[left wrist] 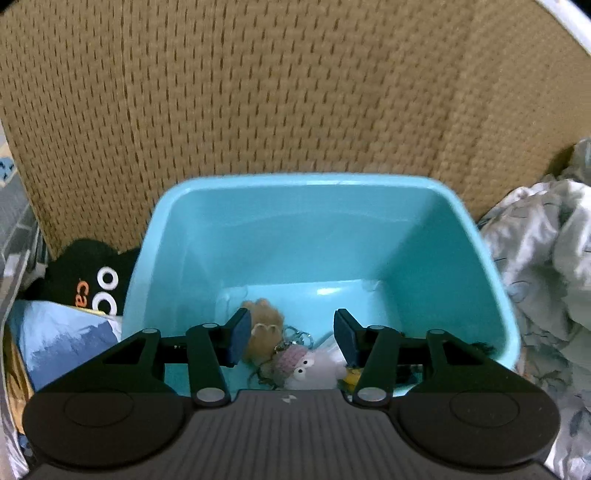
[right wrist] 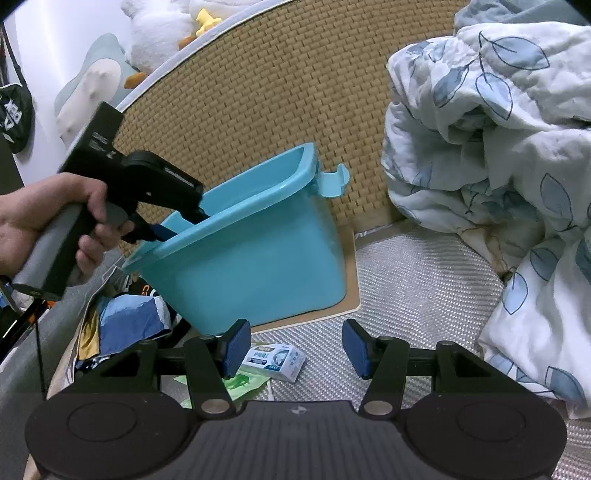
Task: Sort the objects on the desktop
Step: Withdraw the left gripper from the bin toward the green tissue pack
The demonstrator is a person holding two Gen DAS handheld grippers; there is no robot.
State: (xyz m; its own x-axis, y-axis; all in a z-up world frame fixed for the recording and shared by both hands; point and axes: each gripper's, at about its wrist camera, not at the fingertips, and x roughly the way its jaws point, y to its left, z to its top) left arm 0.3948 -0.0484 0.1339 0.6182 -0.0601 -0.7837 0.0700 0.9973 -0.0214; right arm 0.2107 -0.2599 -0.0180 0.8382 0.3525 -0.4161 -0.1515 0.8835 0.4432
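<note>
A turquoise plastic bin (left wrist: 369, 236) stands on a woven mat; it also shows in the right wrist view (right wrist: 258, 258). On its floor lie a tan plush keychain (left wrist: 264, 330) and a white plush toy with a pink knit cap (left wrist: 314, 369), with key rings between them. My left gripper (left wrist: 291, 336) is open and empty, hanging inside the bin just above these toys. In the right wrist view its fingertips (right wrist: 162, 232) dip over the bin's rim. My right gripper (right wrist: 295, 349) is open and empty above a small white and blue box (right wrist: 275, 360) and a green packet (right wrist: 240, 382).
A crumpled leaf-print quilt (right wrist: 498, 166) fills the right side. A black plush item (left wrist: 88, 277) and blue printed bag (right wrist: 125, 325) lie left of the bin. The woven mat (left wrist: 258, 92) rises behind. White plush toys (right wrist: 159, 33) sit at top left.
</note>
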